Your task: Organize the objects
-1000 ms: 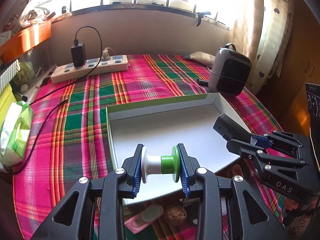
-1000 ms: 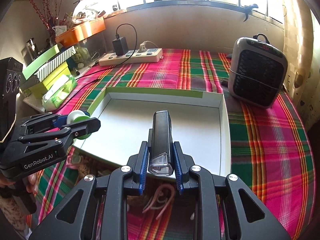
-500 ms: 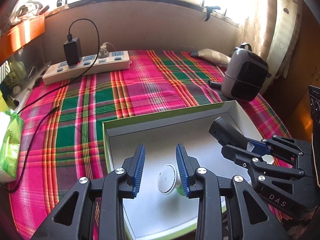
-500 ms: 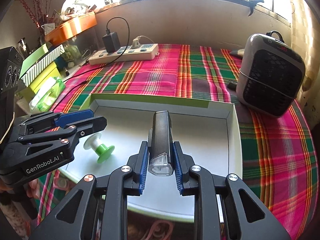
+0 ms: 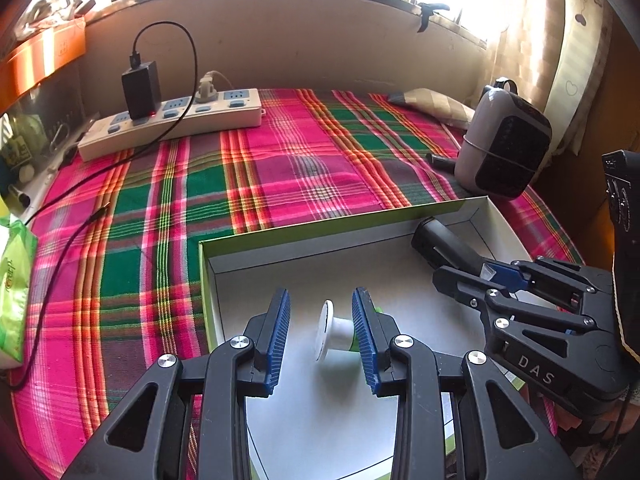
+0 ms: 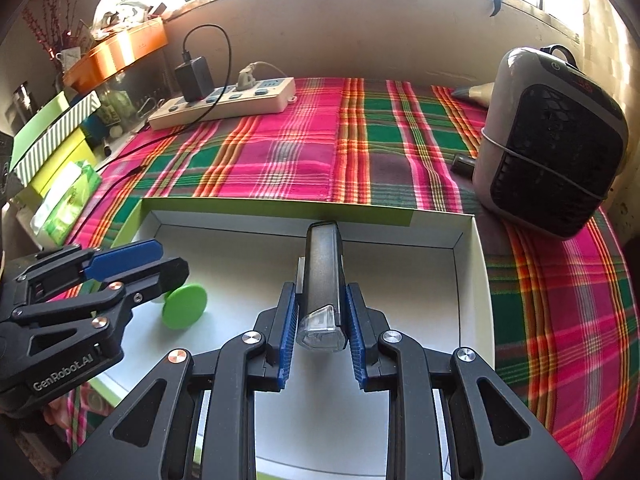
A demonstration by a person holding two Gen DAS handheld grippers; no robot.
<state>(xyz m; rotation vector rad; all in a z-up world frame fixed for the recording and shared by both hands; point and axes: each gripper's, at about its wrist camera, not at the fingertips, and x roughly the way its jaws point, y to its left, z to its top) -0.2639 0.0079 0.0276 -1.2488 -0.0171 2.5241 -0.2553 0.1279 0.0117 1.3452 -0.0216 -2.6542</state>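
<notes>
Left gripper [image 5: 320,316]: I see my jaws spread apart, with the spool between them but touching neither pad.
Spool [image 5: 334,334]: white with a green end disc, lying on its side on the floor of the box, near the left wall.
Right gripper [image 6: 322,322]: I see it pinching the bike light between its blue pads.
Bike light [image 6: 322,276]: dark body, clear lens end toward my camera, held over the box interior; I cannot tell whether it touches the floor.
Box [image 6: 474,276]: shallow, white inside, green rim, sitting on the plaid tablecloth [image 6: 304,160].
Space heater [image 6: 552,148]: grey, beyond the box's far right corner.
Power strip [image 5: 172,120]: far left by the wall, with a black adapter plugged in.
</notes>
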